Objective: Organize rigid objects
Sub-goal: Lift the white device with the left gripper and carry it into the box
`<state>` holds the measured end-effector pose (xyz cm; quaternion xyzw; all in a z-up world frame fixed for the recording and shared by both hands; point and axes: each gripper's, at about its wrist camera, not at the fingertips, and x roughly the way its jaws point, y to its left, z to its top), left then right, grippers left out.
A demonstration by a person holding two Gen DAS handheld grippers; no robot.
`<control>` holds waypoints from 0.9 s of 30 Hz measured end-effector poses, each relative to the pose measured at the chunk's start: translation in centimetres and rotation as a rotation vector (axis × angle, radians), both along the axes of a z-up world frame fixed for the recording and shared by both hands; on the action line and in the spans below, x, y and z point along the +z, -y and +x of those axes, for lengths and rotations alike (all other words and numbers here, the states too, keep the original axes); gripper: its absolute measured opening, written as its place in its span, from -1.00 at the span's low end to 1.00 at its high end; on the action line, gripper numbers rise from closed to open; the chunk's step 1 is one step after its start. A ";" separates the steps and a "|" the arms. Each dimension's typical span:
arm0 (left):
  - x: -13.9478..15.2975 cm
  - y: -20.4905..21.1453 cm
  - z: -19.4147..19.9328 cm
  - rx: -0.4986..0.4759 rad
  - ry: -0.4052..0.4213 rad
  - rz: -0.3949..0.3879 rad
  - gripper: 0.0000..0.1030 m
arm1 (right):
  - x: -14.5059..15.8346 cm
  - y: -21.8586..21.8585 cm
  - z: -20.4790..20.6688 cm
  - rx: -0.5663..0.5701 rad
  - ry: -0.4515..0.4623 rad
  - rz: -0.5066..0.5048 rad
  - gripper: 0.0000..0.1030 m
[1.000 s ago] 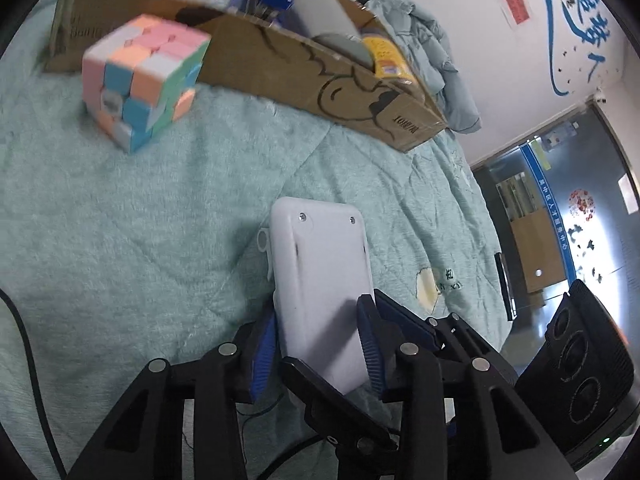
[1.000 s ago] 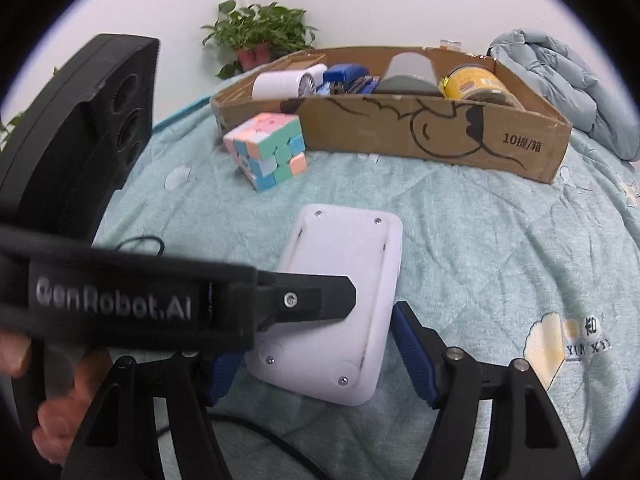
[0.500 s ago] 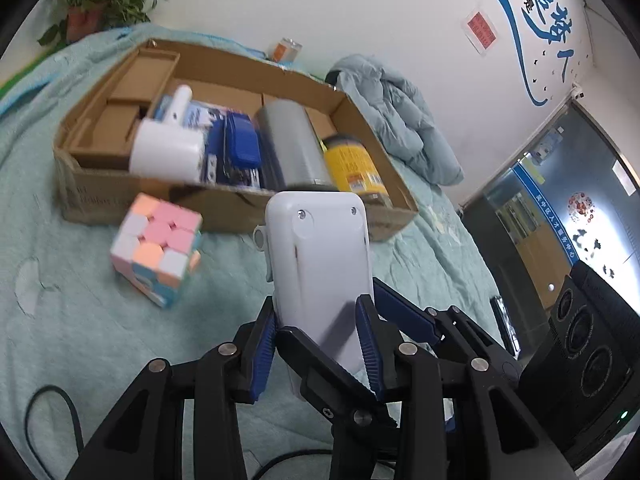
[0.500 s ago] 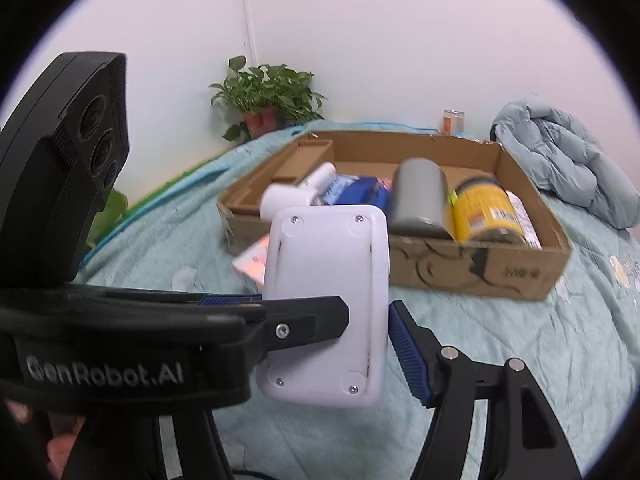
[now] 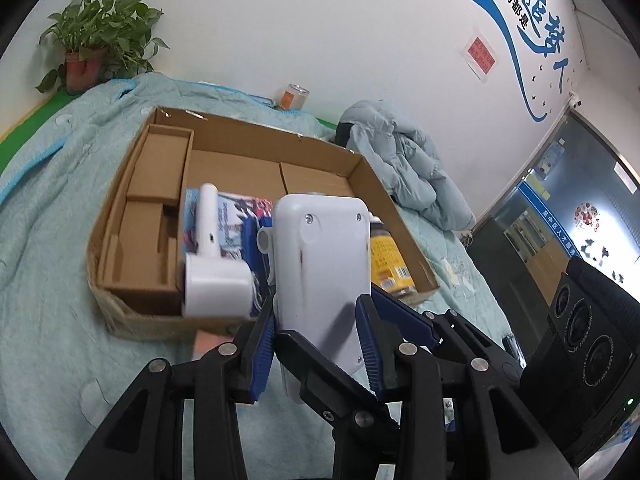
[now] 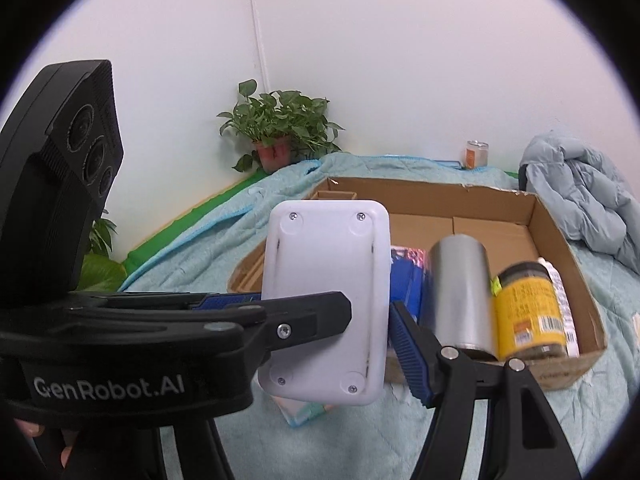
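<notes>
Pinching a white rounded plastic device (image 5: 320, 264) upright, left gripper (image 5: 318, 344) sits raised before the brown cardboard box (image 5: 240, 148); right gripper (image 6: 400, 344) spread alongside, holding nothing.

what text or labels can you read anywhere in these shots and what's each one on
"GenRobot.AI": white lettering on the black body of the left gripper, seen from the right wrist view.
"我们都是" and larger "追梦人": blue wall lettering beside a blue swoosh.
Red wall notice: too small to read.
Yellow-labelled jar in the cardboard box: print and barcode too blurred.
Blue printed pack in the box: illegible.
Orange can by the wall: illegible.
</notes>
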<state>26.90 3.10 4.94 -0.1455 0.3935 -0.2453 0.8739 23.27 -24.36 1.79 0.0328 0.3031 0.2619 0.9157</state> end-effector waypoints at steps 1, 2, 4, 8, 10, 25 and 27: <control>0.4 -0.4 0.5 0.002 0.004 0.003 -0.33 | 0.2 -0.3 0.6 0.003 0.002 0.005 0.27; 0.7 -0.7 1.2 0.003 0.009 0.005 -0.33 | 0.4 -0.5 0.9 0.004 0.004 0.009 0.27; 1.4 -1.5 2.8 0.010 0.017 0.008 -0.33 | 0.8 -1.1 2.1 0.006 0.005 0.019 0.27; 2.4 -2.9 5.6 0.025 0.019 0.012 -0.33 | 1.4 -2.3 4.4 0.015 0.001 0.025 0.27; 3.0 -3.8 7.1 0.025 0.020 0.014 -0.33 | 1.7 -2.9 5.6 0.020 0.001 0.026 0.27; -1.7 -10.0 16.3 0.096 -0.164 0.067 -0.37 | -2.8 -8.9 13.0 0.124 -0.326 0.078 0.30; -2.6 -10.4 17.0 0.100 -0.177 0.062 -0.37 | -3.5 -9.2 13.4 0.141 -0.358 0.077 0.32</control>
